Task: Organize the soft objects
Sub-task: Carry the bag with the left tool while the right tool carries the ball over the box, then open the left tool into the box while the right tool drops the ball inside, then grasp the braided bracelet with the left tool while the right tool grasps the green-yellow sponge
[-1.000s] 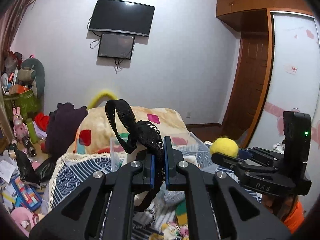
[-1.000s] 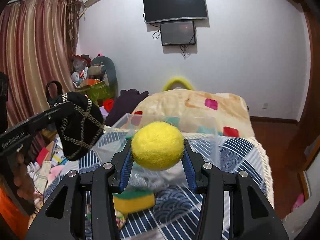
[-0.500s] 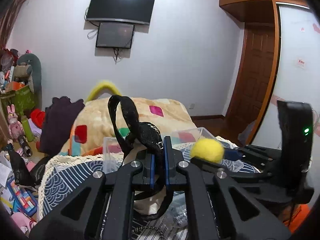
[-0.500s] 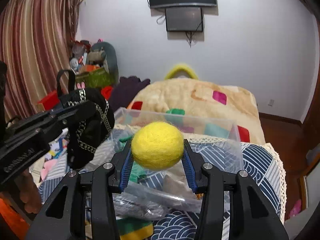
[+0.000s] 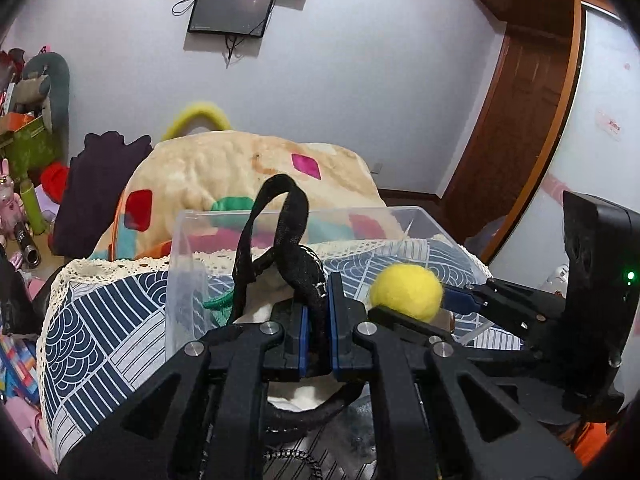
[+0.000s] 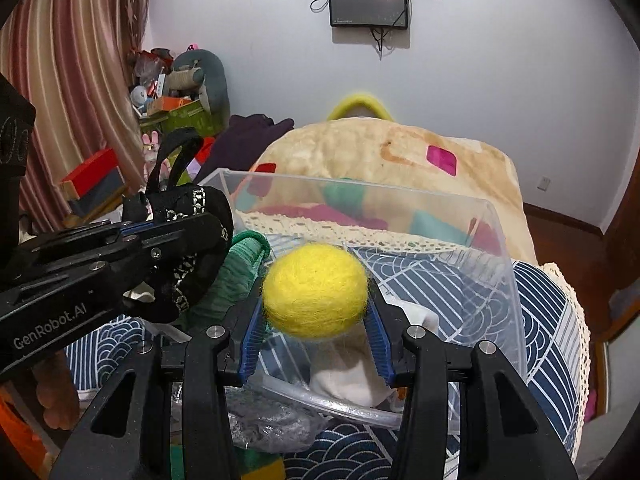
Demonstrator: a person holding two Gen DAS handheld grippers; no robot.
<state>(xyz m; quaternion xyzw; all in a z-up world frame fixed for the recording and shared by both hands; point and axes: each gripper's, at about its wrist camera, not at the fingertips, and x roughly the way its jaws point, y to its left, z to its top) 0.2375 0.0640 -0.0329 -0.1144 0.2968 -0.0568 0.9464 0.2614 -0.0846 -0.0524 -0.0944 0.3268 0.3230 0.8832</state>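
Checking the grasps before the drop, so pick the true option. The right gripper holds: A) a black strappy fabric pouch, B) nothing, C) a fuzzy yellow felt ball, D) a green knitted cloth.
C: the right gripper is shut on the fuzzy yellow felt ball, pinched between its blue pads over the clear plastic bin.

Bed [image 6: 560, 320] w/ navy-white patterned cover, lace trim. On it: clear plastic bin [image 6: 496, 256] w/ white cloth [image 6: 352, 376] + green cloth [image 6: 236, 276] inside, crumpled clear bag [image 6: 272, 424] at near edge, beige blanket [image 5: 240, 168] w/ colored patches behind bin.
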